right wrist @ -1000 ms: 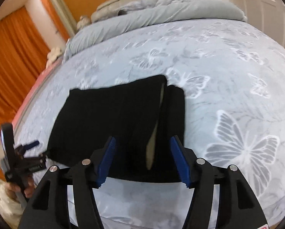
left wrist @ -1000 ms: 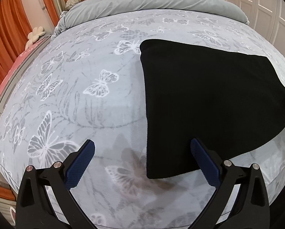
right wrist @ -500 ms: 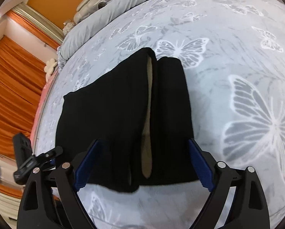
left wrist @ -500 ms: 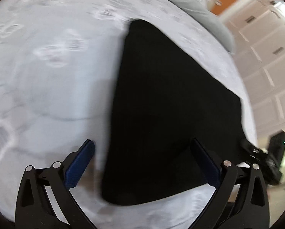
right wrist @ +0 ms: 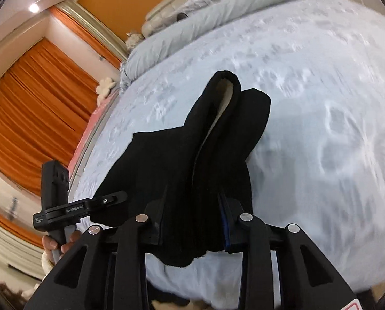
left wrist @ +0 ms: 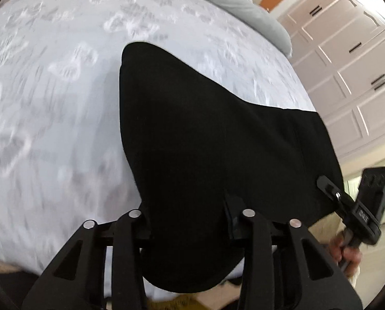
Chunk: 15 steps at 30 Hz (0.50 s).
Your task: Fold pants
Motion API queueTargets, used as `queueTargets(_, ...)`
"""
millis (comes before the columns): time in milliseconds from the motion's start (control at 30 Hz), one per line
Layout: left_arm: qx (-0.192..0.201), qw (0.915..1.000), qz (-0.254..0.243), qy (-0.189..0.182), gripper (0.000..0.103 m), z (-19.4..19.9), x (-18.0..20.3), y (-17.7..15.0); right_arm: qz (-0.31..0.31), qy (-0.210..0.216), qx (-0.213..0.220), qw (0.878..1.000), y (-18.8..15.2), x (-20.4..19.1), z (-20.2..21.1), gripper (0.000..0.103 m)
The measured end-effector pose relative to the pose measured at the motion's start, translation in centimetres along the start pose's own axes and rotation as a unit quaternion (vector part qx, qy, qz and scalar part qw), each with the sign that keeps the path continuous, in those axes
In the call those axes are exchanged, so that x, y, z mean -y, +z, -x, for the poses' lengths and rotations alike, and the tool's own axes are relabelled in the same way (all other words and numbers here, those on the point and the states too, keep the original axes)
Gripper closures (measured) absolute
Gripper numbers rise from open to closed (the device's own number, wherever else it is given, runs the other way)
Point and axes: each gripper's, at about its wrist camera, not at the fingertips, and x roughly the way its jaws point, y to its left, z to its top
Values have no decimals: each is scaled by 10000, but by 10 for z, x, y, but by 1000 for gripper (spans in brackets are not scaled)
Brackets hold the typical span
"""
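Black pants [left wrist: 205, 139] lie folded on a pale bed cover with a butterfly print [left wrist: 50, 103]. My left gripper [left wrist: 189, 222] is shut on the near edge of the pants, and the cloth bulges up between and over its fingers. My right gripper [right wrist: 192, 222] is shut on the other near corner of the pants [right wrist: 205, 155], where a light inner lining shows in the fold. Each gripper shows in the other's view: the right one [left wrist: 329, 188] at the pants' right edge, the left one [right wrist: 109, 199] at their left edge.
A grey duvet and pillows [right wrist: 218, 18] lie at the bed's far end. White wardrobe doors [left wrist: 347, 64] stand to the right, orange curtains [right wrist: 37, 103] to the left. The bed's near edge [right wrist: 244, 279] runs just under both grippers.
Both grippers went from open above the pants to shut on their near edge. The gripped edge has lifted and bunched. Both cameras are lower and closer to the cloth.
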Motion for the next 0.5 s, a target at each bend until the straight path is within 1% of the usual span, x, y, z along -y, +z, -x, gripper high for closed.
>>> queueTargets(33, -80, 10000, 17, 37, 63, -3, -4, -7, 3, -159, -98, 9998, -7, 5, -4, 68)
queueTargets(67, -113, 9997, 19, 202, 56, -9, -9, -13, -4, -456, -222, 9987, -15, 12, -14, 65)
queueTargets(100, -65, 9995, 78, 312, 45, -15, -14, -17, -14, -543, -283, 9981, -18, 15, -19, 59)
queueTargets(133, -44, 9994, 173, 306, 40, -19, -20, -19, -86, -529, -253, 9982, -21, 19, -25, 50)
queueTargets(167, -19, 9992, 382, 151, 33, -23, -27, -19, -130, -489, -166, 9986, -20, 20, -26, 44)
queueTargets(200, 8, 9985, 537, -39, 27, -25, -31, -18, -143, -436, -79, 9989, -17, 20, -28, 34)
queueTargets(233, 35, 9977, 654, -197, 23, -26, -32, -16, -114, -445, -68, 9989, -15, 18, -32, 32)
queueTargets(267, 35, 9971, 699, -309, 14, -27, -33, -14, -72, -522, -63, 9986, -15, 17, -36, 31)
queueTargets(300, 43, 9967, 717, -373, 11, -29, -32, -13, -9, -595, -56, 9982, -14, 15, -40, 29)
queueTargets(367, 115, 9971, 714, -243, 11, -36, -26, -10, 153, -791, -3, 9967, -13, 8, -47, 44)
queueTargets(400, 149, 9978, 629, -111, 18, -38, -20, -10, 158, -814, 32, 9965, -13, 7, -47, 59)
queueTargets(433, 193, 9986, 481, 142, 31, -38, -13, -11, 56, -728, 57, 9973, -12, 9, -43, 66)
queueTargets(467, 215, 9990, 358, 125, 53, -39, -2, -7, -51, -623, 76, 9980, -12, 8, -38, 68)
queueTargets(500, 214, 9993, 307, 24, 64, -36, 3, -6, -101, -549, 105, 9984, -15, 9, -32, 70)
